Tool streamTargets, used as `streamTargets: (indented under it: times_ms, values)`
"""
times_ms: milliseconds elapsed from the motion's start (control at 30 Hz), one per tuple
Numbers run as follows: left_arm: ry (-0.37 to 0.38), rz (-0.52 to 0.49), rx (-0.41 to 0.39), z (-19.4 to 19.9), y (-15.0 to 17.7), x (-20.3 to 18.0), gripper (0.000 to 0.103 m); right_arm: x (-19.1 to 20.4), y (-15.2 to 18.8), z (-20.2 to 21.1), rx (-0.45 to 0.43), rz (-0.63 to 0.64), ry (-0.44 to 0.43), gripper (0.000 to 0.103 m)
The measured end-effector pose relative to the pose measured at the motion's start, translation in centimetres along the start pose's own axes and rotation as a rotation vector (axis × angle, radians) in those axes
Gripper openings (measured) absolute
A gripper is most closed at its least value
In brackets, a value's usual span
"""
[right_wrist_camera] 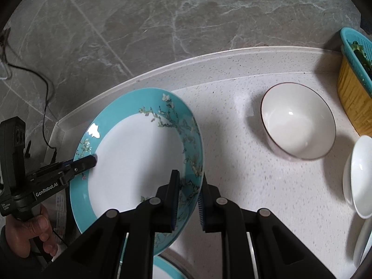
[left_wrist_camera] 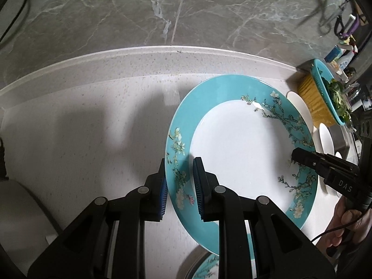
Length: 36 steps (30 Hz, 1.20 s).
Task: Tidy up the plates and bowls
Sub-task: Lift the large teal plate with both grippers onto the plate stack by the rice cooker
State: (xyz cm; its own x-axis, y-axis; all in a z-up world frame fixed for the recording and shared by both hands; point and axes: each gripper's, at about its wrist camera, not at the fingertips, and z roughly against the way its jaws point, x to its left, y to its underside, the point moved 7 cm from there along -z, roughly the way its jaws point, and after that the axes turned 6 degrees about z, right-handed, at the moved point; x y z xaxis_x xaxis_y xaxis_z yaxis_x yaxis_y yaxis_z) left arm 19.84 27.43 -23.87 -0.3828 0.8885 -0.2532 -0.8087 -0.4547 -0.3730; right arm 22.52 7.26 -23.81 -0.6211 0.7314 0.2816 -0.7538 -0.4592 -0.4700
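Note:
A large plate (left_wrist_camera: 234,153) with a teal floral rim and white centre hangs above the pale speckled counter (left_wrist_camera: 97,125), held at both sides. My left gripper (left_wrist_camera: 180,169) is shut on the plate's left rim. From the right, my right gripper (left_wrist_camera: 295,158) pinches the opposite rim. In the right wrist view the same plate (right_wrist_camera: 139,158) fills the left half; my right gripper (right_wrist_camera: 189,181) is shut on its right rim and the left gripper (right_wrist_camera: 93,161) clamps the far-left rim. A white bowl (right_wrist_camera: 298,121) stands upright on the counter to the right.
A second teal plate (right_wrist_camera: 162,269) lies below the held one. More white bowls (right_wrist_camera: 359,176) sit at the right edge. A yellow tub with a teal colander of greens (right_wrist_camera: 353,76) stands at the far right. A grey marble wall (left_wrist_camera: 162,7) backs the counter. A person's hand (right_wrist_camera: 34,230) holds the left tool.

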Motion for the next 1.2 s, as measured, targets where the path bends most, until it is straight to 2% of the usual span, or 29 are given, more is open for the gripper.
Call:
streamTargets:
  times_ms: [300,733,1200]
  values:
    - [0.006,-0.007,-0.002,2.6,5.0,0.0,0.018,1.4,3.1,1.7,-0.001,0.012,0.004,0.016]
    - [0.017,0.001,0.018,4.5,13.6,1.1,0.018,2.9,8.1,3.1,0.018,0.035,0.025,0.015]
    - [0.043,-0.035,-0.005,7.0,18.9,0.9,0.018,4.2,12.3,5.7,-0.032,0.057,0.046,0.015]
